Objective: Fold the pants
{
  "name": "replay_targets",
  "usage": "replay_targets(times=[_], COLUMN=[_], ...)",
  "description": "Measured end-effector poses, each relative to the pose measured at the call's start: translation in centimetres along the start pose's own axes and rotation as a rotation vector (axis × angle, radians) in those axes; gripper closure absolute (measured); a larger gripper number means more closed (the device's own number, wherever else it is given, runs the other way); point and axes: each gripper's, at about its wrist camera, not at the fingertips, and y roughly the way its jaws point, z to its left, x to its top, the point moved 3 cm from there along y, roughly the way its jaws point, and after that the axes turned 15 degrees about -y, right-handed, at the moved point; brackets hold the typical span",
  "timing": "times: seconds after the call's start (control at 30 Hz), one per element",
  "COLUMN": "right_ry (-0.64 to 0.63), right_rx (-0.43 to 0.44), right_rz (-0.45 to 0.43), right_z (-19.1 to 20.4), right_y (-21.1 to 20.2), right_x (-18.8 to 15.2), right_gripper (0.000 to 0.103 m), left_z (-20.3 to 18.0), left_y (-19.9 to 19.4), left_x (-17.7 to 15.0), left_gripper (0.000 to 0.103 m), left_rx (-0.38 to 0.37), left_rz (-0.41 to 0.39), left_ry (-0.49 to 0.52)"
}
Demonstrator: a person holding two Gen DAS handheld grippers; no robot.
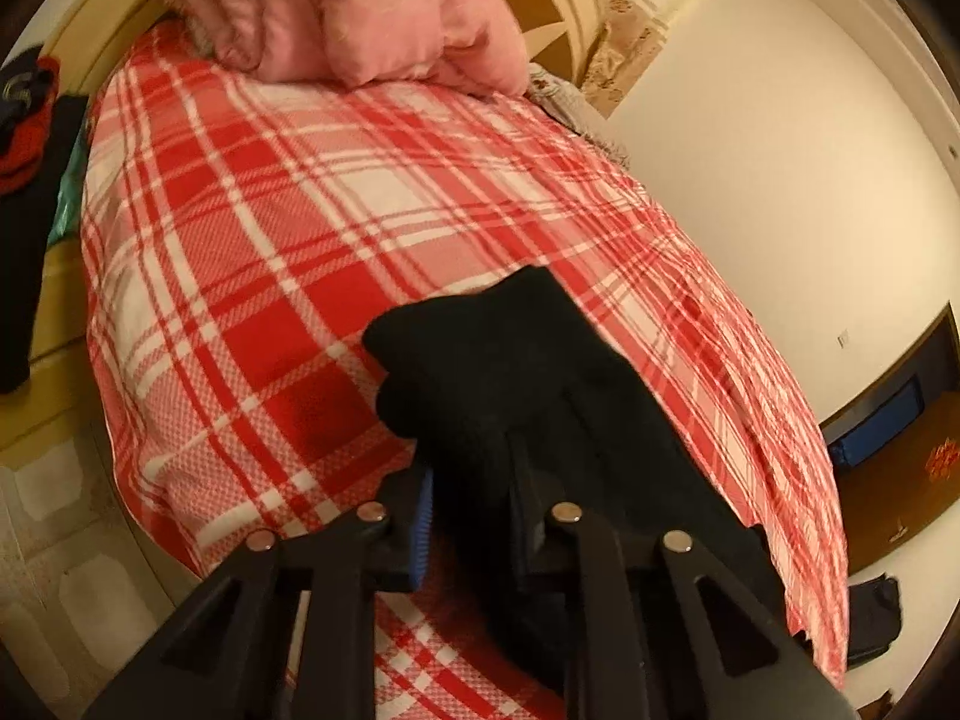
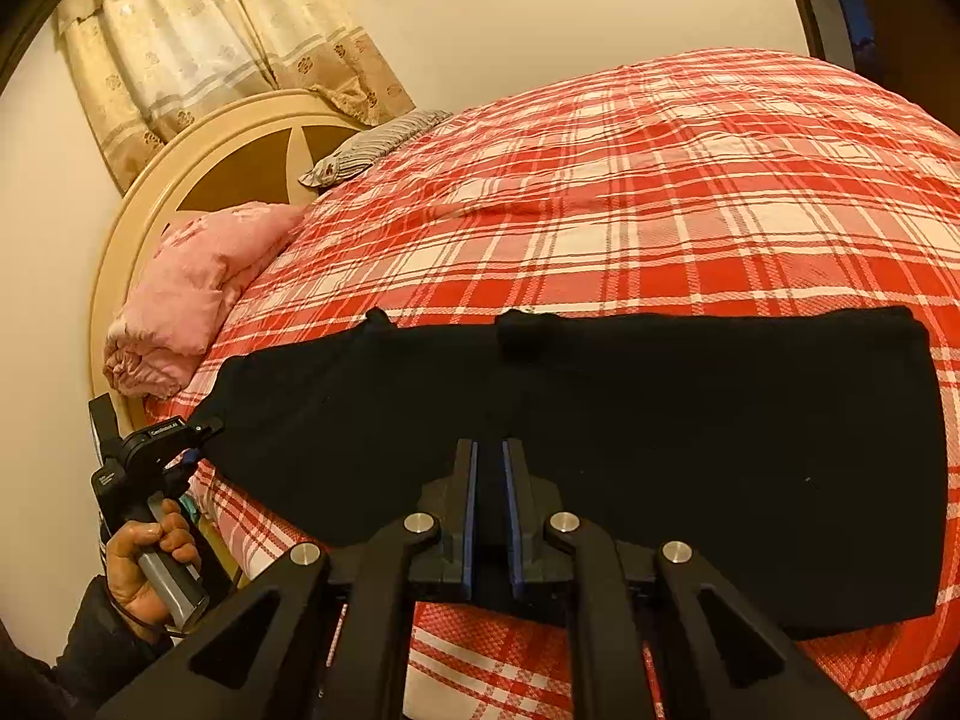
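Here, pants (image 2: 600, 420): black, lying flat in a wide band across the near side of the bed (image 2: 660, 180), on the red-and-white plaid cover; the near edge is cut off behind my right gripper's frame.
Left gripper (image 1: 474, 516): pinching an end of the pants; black cloth fills the gap between the blue pads and drapes over the right-hand finger, hiding it almost wholly.
Left gripper, seen from the right wrist: it sits at the pants' left corner, at the bed's edge; my hand (image 2: 150, 564) wraps its grey handle, the sleeve cut off at the frame.
Right gripper (image 2: 489, 504): over the pants near their front edge, pads drawn close with a narrow slot between; it probably nips a fold, but black on black I cannot tell.
Pink bedding (image 1: 336, 12): bunched at the head of the bed, against the round headboard (image 2: 198, 138).
Dark and red clothes (image 1: 24, 114): beside the bed, too blurred to sort out.
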Motion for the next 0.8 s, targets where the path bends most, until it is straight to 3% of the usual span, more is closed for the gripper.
replay_targets(times=[0.17,0.33,0.6,0.8], right_ry=[0.050,0.125,0.289,0.347], right_rx=[-0.012,-0.065,-0.126,-0.150], right_rz=[-0.022,-0.077,-0.132,-0.173], right_z=[-1.3,-4.1,-9.6,-12.0], right_y=[-0.7,-2.4,-5.9,-8.3], right_x=[0.0,0.0,-2.2,-3.6], right_gripper=[0.094,0.094,0.094,0.094], left_z=[-3.0,-10.6,-20.1,-22.8], left_y=[-1.3,-4.9,-8.2,-8.4], left_x=[0.4,-2.1,-14.0,-24.4], left_gripper=[0.084,0.084,0.084,0.084], left_rx=[-0.026,-0.160,-0.461,-0.588], left_rz=[-0.036,-0.095,0.018,0.143], left_ry=[0.126,0.425,0.790,1.021])
